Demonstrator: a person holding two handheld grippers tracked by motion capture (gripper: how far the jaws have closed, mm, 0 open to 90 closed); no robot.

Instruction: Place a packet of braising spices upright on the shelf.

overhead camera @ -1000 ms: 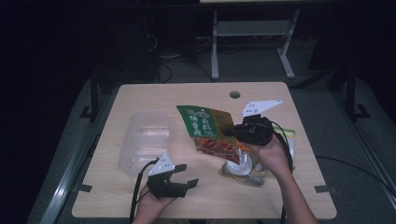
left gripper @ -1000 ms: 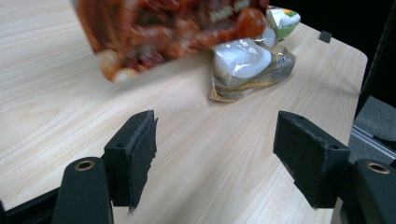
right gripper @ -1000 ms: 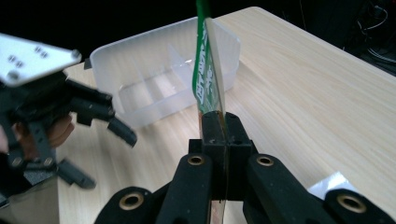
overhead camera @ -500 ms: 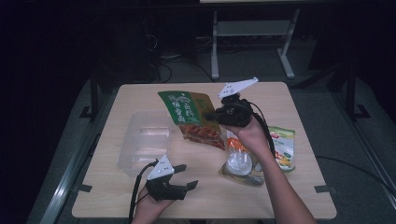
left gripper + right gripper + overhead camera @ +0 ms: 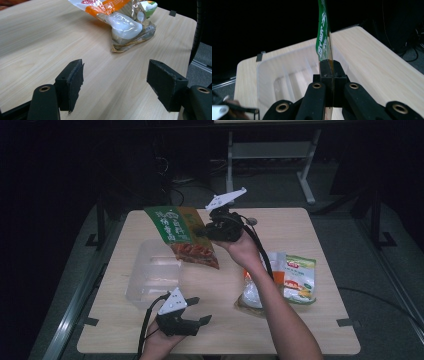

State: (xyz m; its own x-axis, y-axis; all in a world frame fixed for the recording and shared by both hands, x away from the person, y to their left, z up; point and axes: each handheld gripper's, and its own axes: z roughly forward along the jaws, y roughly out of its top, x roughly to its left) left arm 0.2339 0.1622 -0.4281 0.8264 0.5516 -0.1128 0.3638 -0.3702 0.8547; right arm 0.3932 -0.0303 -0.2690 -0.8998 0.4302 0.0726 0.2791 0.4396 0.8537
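Your right tool (image 5: 200, 233) is clamped on the edge of the green snack bag (image 5: 181, 236), holding it in the air above the clear plastic tray (image 5: 145, 276); your left tool (image 5: 192, 312) rests low at the desk's (image 5: 310, 227) near edge, jaws apart

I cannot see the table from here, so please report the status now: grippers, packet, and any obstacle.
Right gripper shut on green snack packet, held above clear tray. Left gripper open, empty, near table's front edge. Nothing in the way.
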